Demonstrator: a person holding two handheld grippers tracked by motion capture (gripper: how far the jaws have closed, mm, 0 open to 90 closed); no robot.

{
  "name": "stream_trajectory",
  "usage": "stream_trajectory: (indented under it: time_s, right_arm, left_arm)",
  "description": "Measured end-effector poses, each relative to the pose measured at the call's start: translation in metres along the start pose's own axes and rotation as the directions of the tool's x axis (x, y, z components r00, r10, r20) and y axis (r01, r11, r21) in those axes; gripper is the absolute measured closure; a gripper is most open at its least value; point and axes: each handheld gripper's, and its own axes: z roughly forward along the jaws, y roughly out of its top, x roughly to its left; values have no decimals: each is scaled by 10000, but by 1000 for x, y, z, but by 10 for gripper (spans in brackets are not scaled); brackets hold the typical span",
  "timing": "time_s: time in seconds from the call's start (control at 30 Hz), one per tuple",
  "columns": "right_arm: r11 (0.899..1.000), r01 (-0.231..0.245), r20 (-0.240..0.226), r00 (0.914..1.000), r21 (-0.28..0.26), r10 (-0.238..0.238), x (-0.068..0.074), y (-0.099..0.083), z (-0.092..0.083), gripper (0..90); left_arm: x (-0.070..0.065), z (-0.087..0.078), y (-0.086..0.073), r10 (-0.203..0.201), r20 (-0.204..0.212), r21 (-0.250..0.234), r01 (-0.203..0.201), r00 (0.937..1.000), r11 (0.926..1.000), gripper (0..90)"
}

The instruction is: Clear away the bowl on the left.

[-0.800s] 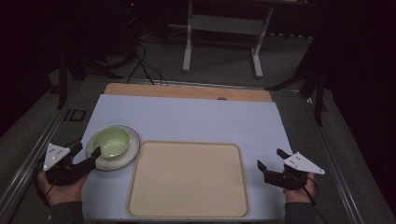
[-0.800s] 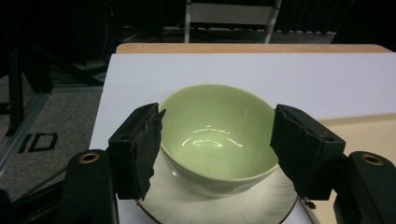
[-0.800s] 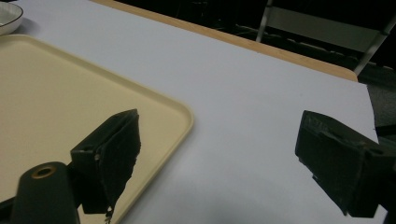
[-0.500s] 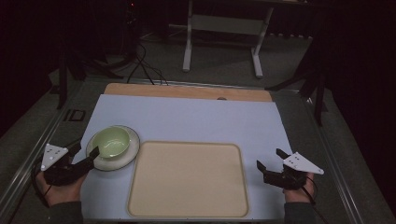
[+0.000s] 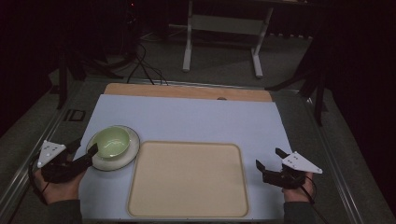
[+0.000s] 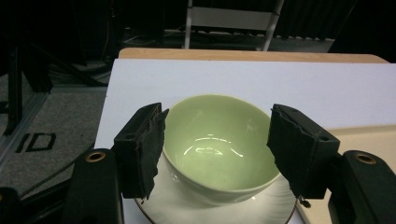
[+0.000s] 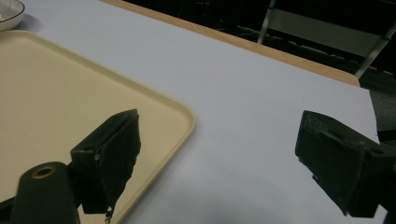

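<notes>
Pale green, cream and white showing against black

The bowl (image 6: 219, 149) is showing a pale green glaze, plain inside, with white glints of light lying on its bottom; the plate (image 5: 131, 150) under it is looking white with a thin dark line running round its rim. The tray (image 5: 187, 182) is showing a flat cream, without pattern. The table sheet (image 5: 196, 121) is reading as pale bluish white, and a light wood strip (image 5: 187, 91) is edging its far side. Both grippers, left (image 5: 84, 151) and right (image 5: 269, 157), are showing black jaws, with white three-cornered plates carrying small dark dots.

Glossy ceramic bowl (image 6: 217, 144) – matt tray (image 5: 187, 179)
</notes>
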Motion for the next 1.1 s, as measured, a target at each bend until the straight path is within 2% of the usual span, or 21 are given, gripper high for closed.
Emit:
stream_trajectory:
  time_s: [0.57,1.1]
  right_arm:
    - [9998,189,10,9998,-11,-189,1,1,2,138]
    - [9997,229,33,9997,-57,-229,1,1,2,137]
  left_arm:
    - [8,4,13,-6,-238,49,7,9997,10000,364]
    - [16,24,17,-83,-316,293,92,9995,9995,377]
